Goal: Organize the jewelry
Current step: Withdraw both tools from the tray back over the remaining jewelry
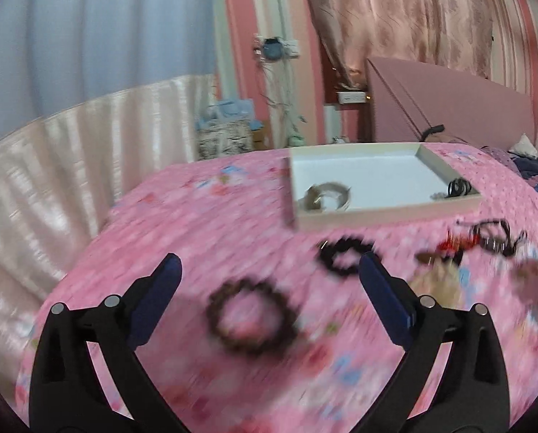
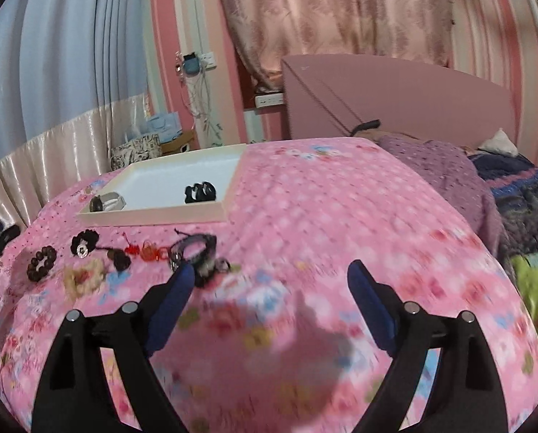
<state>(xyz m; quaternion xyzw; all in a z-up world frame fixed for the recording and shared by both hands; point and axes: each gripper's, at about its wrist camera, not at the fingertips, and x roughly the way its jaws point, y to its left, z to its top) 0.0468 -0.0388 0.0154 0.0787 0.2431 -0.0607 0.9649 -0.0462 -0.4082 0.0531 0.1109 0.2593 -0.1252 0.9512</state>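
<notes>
Both tools are empty right now. My left tool (image 1: 269, 278) is spread wide over the pink bedspread (image 1: 182, 223) with nothing in it, and a dark beaded bracelet (image 1: 252, 319) lies on the cover right in the gap between its blue pads, untouched; to my eye that's the next pick. My right tool (image 2: 269, 281) is just as wide, also holding nothing, over bare bedspread; its left pad sits beside the loose pile.

A little further out, the unsorted pieces are strung in a row along the near side of the tray: a black scrunchie-like ring (image 1: 345, 256), a red beaded piece (image 1: 456, 243), a tangle of dark cord bracelets (image 1: 493, 234) and a brown bead bracelet (image 2: 42, 263) towards the bed's left edge. Blur hides the finer details.

Beyond them sits the shallow white tray (image 1: 388, 213), open side up so pieces can be dropped in from above. In its near left corner lies a silvery bangle (image 1: 326, 196), and at its near right corner a black coiled piece (image 2: 200, 192), presumably kept apart by kind. Most of the tray floor is bare.
</notes>
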